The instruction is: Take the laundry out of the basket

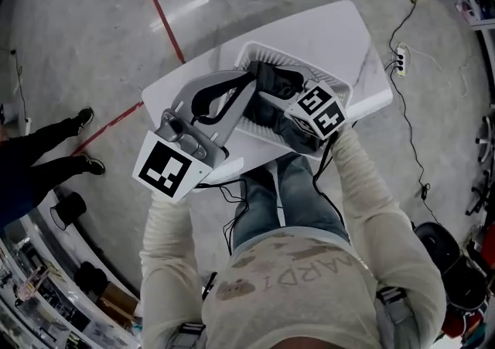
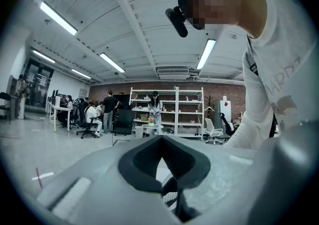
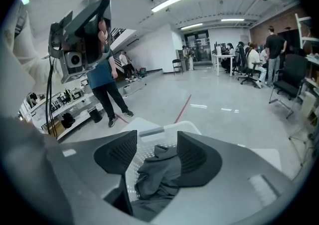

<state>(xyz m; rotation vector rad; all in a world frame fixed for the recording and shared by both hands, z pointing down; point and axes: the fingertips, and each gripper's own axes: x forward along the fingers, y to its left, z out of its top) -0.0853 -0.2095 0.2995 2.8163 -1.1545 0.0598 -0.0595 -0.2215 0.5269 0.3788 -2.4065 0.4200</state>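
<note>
White table [image 1: 365,44], basket [image 1: 246,52], apparently dark laundry [image 1: 276,83]

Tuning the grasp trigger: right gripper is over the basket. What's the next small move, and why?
Probably close the right gripper. Its jaws stand apart with a raised fold of the dark garment between them, lying in the basket, so a squeeze should catch cloth before any lift.

The basket [image 1: 267,53] is white with many little holes. The laundry [image 3: 157,174] is dark grey. The table [image 1: 340,26] is white. The floor [image 1: 77,30] is shiny grey with a red line [image 1: 160,7]. The left gripper [image 2: 162,138] and right gripper [image 3: 157,141] are grey with black pads and black-and-white square marks.
</note>
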